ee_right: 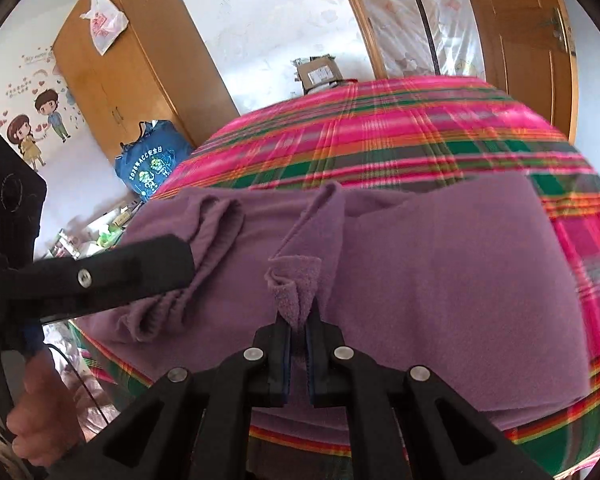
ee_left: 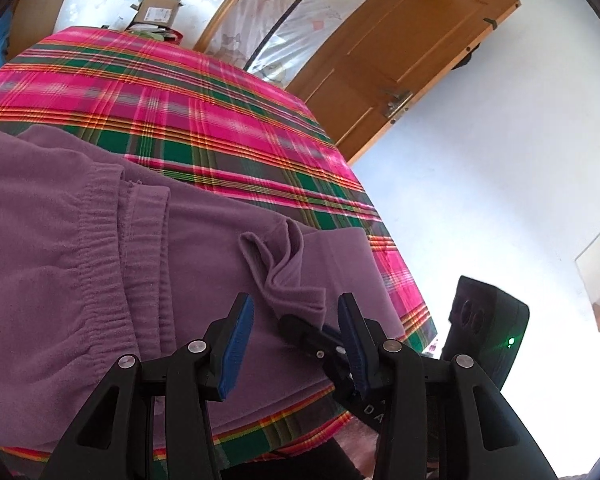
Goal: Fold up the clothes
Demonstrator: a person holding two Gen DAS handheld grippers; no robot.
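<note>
On the plaid bedspread [ee_left: 204, 120], near its front edge, the purple fleece garment [ee_left: 100, 264] lies spread, with my right gripper [ee_right: 299, 322] clamping a bunched fold between its 2 fingers [ee_right: 284, 344] and my left gripper [ee_left: 296, 320] poised above the fabric, fingers [ee_left: 236, 344] spread apart, holding nothing.

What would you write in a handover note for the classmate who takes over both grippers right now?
Right gripper: shut on a pinched-up edge of the purple trousers.
Left gripper: open, empty, over the trousers, just beside the pinched fabric.
Trousers: spread on the plaid bed, near its front edge, elastic waistband to the left.
Done: one grasp on the fabric; possibly a first fold, hard to tell.
Left: likely grip with the left too, carry the edge over, smooth flat.
</note>
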